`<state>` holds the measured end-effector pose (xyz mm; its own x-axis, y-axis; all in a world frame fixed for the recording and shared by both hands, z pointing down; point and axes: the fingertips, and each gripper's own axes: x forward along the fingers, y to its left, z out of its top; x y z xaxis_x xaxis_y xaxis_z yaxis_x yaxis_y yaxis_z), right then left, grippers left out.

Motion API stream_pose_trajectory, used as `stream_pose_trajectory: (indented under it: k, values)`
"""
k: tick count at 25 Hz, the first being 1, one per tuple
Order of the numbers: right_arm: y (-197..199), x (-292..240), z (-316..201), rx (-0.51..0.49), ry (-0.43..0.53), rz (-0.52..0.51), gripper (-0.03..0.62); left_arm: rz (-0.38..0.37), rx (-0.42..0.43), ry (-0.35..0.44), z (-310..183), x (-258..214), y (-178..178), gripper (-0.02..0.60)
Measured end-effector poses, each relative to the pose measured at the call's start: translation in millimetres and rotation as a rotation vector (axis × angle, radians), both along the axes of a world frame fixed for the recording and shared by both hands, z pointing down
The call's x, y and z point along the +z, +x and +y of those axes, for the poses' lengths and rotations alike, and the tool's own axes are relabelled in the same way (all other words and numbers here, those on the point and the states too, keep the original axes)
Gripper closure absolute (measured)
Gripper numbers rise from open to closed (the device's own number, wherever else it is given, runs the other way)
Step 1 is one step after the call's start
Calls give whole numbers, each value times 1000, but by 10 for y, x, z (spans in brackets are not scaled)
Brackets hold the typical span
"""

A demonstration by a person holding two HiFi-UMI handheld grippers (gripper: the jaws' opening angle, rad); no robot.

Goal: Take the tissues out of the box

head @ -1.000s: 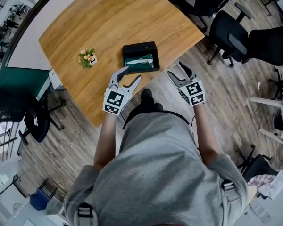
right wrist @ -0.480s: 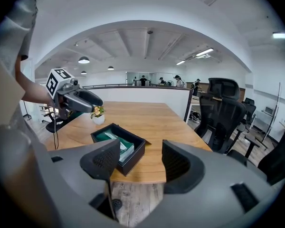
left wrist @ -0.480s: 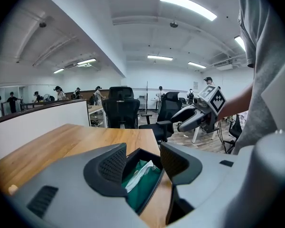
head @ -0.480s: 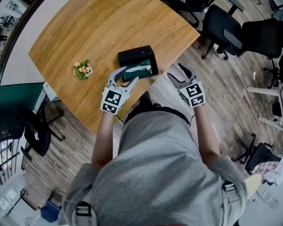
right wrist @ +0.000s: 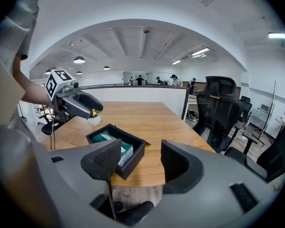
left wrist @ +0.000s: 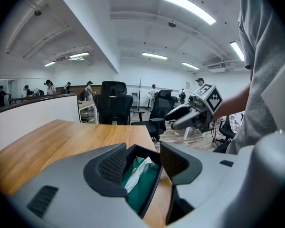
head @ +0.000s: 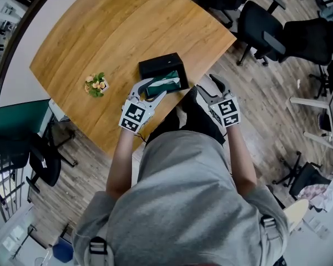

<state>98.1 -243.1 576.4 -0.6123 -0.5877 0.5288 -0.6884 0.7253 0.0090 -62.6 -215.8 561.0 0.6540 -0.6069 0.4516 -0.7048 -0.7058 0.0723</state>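
A black open box (head: 162, 75) sits near the front edge of the wooden table (head: 116, 32). Inside it lie a green pack and a white tissue (head: 167, 82). My left gripper (head: 155, 87) is open, its fingertips at the box's near left corner and nothing between them. In the left gripper view the box (left wrist: 154, 186) and tissue (left wrist: 138, 169) show between the jaws of that gripper (left wrist: 142, 163). My right gripper (head: 206, 83) is open and empty, off the table edge to the right of the box. From its own camera the right gripper (right wrist: 140, 161) faces the box (right wrist: 133, 152).
A small potted plant (head: 95, 85) stands on the table left of the box. Black office chairs (head: 261, 26) crowd the floor beyond the table's right corner. A white partition (head: 22, 65) runs along the table's far left side. People stand far off in the room.
My left gripper has moved in to the box's near corner. The right gripper has edged a little closer to the table edge, and the person has stepped nearer.
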Motion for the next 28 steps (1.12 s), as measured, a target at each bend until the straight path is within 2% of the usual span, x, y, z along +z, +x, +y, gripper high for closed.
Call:
stream_pose_trajectory:
  k: [5, 9, 13, 19, 28]
  values:
    - [-46, 81, -80, -10, -20, -5, 324, -49, 5, -14, -94, 129, -61, 342]
    - [-42, 163, -153, -20, -34, 4, 324, -60, 38, -56, -119, 282, -8, 342]
    - [-125, 257, -247, -32, -52, 2, 327, -123, 63, -76, -171, 452, -31, 342]
    - [-184, 346, -328, -57, -73, -4, 327, -164, 89, -128, -206, 732, -33, 342]
    - [-163, 573, -273, -75, -120, 1, 327, -275, 160, -147, -192, 1004, 30, 342]
